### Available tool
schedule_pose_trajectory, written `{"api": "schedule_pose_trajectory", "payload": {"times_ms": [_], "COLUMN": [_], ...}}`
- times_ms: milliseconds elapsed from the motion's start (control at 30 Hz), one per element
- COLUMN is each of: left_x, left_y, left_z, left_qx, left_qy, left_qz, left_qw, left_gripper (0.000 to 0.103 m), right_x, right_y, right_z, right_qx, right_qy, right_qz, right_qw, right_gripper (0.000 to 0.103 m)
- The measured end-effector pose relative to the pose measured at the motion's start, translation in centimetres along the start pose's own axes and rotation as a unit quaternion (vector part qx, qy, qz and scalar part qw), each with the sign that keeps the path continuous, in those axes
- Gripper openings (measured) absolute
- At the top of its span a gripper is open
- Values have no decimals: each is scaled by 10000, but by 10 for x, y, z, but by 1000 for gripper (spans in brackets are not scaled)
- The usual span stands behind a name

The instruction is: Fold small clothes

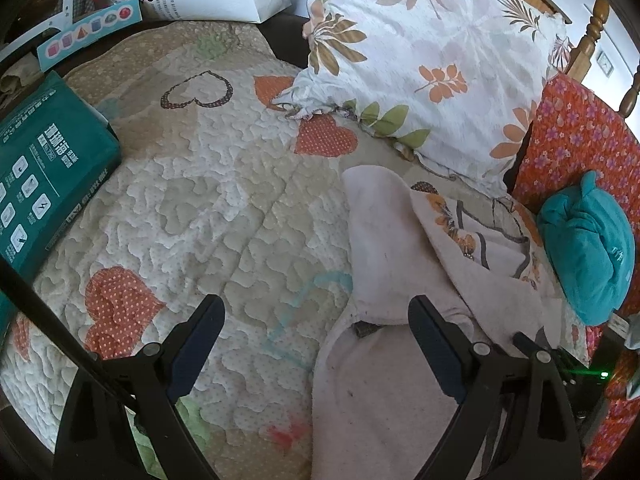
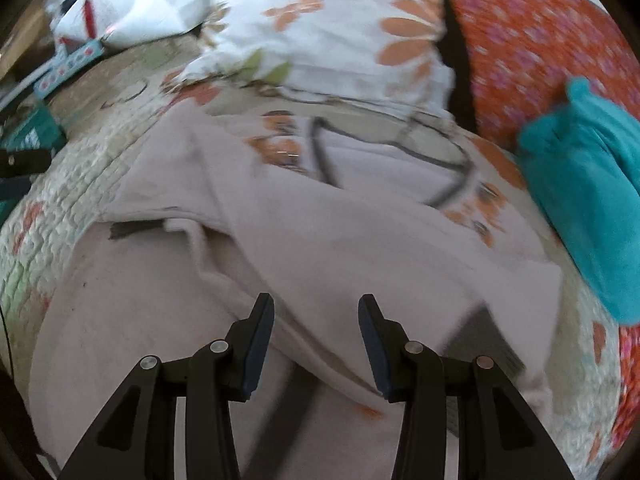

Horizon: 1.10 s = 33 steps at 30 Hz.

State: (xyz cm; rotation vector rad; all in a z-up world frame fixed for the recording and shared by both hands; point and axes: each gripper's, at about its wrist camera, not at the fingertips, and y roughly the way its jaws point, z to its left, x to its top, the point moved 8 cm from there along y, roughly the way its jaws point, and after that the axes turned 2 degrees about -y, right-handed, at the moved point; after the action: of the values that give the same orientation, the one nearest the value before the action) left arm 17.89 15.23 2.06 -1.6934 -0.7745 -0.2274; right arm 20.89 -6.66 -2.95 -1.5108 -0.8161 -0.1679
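Pink garment (image 2: 280,240) on quilt (image 1: 200,208), beneath right tool (image 2: 316,308)

garment (image 2: 304,248): soft matt cloth | quilt (image 1: 224,184): stitched, puckered | bedpost (image 1: 596,20): glossy wood

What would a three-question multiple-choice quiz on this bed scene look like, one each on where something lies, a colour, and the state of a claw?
1. Where is the teal bundle?
A. against the red flowered cushion
B. on the green box
C. inside the white bag

2. What colour is the garment under the claws?
A. navy
B. pale pink
C. yellow

3. How does the left claw stand?
A. clamped on the pillow
B. open, holding nothing
C. shut on a sock

Answers: 1 A, the bundle leans on that cushion; 2 B, the cloth is pale pink with an orange print; 3 B, its fingers stand wide apart with nothing between them.
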Motion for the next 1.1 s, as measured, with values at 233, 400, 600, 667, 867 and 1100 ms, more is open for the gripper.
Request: {"api": "schedule_pose_trajectory", "payload": {"times_ms": [233, 400, 600, 667, 867, 1100], "left_x": [2, 2, 2, 1, -1, -2], "left_y": [0, -1, -2, -2, -5, -14], "left_z": [2, 2, 4, 5, 7, 16], "left_qx": [-27, -22, -7, -1, 33, -43], "left_qy": [-64, -57, -45, -42, 23, -69], "left_qz": [3, 5, 5, 7, -10, -36], "left_qw": [10000, 10000, 10000, 10000, 10000, 10000], "left_gripper": [92, 92, 92, 92, 92, 92], "right_x": [8, -5, -36, -45, -61, -29], "right_y": [15, 10, -8, -14, -26, -105], "right_z": [-8, -38, -68, -80, -101, -63], "right_qx": [-473, -682, -1007, -1127, -886, 628], "right_qy": [57, 174, 43, 92, 646, 1069], "right_qz": [13, 75, 94, 105, 227, 168], "right_qw": [9989, 9975, 9949, 9935, 9937, 9921], "right_gripper": [47, 47, 46, 29, 3, 3]}}
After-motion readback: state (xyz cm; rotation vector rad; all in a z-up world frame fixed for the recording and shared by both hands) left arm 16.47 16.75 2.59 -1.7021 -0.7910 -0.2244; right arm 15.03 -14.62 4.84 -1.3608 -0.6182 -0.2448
